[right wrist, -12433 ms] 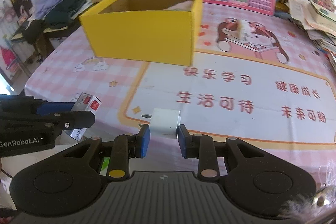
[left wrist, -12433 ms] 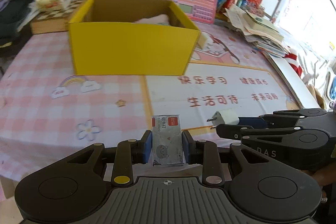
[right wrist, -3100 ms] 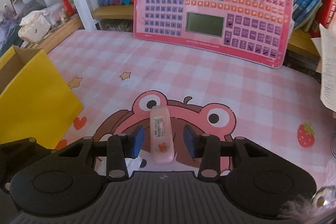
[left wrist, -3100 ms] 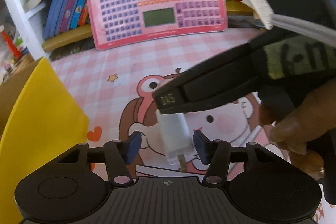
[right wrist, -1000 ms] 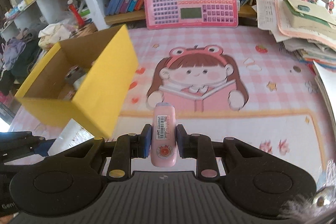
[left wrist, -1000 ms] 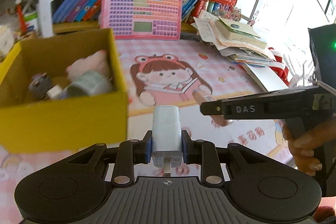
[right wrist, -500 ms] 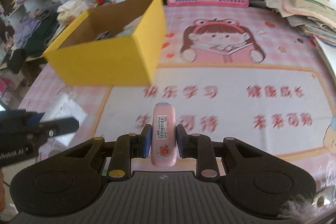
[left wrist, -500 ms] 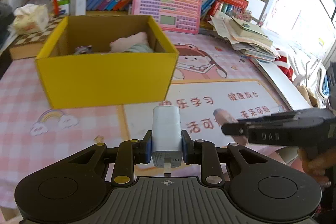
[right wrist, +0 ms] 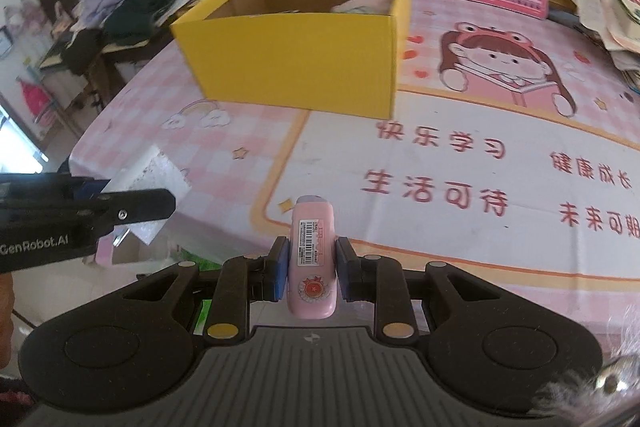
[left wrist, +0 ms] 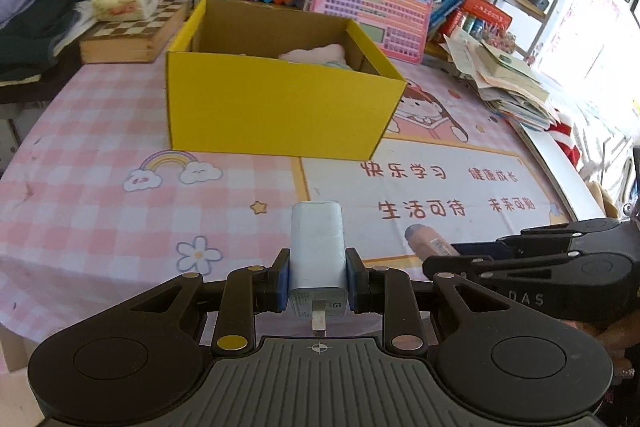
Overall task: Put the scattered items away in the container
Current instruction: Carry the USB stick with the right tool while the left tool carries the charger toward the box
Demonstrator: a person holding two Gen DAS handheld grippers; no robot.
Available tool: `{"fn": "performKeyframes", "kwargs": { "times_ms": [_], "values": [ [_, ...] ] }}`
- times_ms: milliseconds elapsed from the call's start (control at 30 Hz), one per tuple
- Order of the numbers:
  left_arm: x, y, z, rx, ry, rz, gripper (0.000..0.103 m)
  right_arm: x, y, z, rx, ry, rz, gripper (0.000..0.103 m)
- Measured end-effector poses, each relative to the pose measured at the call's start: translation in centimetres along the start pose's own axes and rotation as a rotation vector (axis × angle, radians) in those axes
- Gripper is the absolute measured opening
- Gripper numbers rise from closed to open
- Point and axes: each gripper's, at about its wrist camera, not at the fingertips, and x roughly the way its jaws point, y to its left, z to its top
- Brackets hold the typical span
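My left gripper point(left wrist: 317, 283) is shut on a white plug adapter point(left wrist: 317, 259), held above the near edge of the table. My right gripper point(right wrist: 311, 269) is shut on a pink tube point(right wrist: 312, 255) with a barcode label. The tube also shows in the left wrist view point(left wrist: 428, 243), and the adapter shows blurred in the right wrist view point(right wrist: 150, 187). The yellow cardboard box point(left wrist: 280, 103) stands open further back on the pink mat, also in the right wrist view point(right wrist: 296, 63). It holds a pink soft item point(left wrist: 316, 53) and other things that are mostly hidden.
A pink toy keyboard point(left wrist: 372, 7) leans against a bookshelf behind the box. A chessboard box with a tissue pack point(left wrist: 132, 31) lies at the back left. A stack of papers point(left wrist: 508, 83) lies at the right edge. Dark clothes point(right wrist: 120, 7) are piled at the left.
Both grippers have drawn back towards the near table edge with their items still held. The yellow box now looks further away.
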Motion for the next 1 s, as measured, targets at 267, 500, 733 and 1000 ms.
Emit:
{"fn": "performKeyframes", "kwargs": {
  "times_ms": [267,500,733,1000],
  "values": [
    [-0.6,1.4,-0.3,-0.038,-0.009,-0.006,0.025,0.6,2.7,0.0,-0.09,0.024,0.027,0.023],
    [-1.1,2.2,-0.5,-0.053,-0.019,0.002,0.025,1.0,4.4,0.1,-0.152,0.036,0.048,0.023],
    [-1.9,3.4,-0.5,-0.073,-0.036,0.019,0.025,1.5,5.7,0.8,-0.19,0.035,0.063,0.023],
    [-2.7,4.9,-0.3,-0.1,-0.067,0.04,0.025,1.9,6.9,1.9,-0.217,0.026,0.072,0.023]
  ]
}}
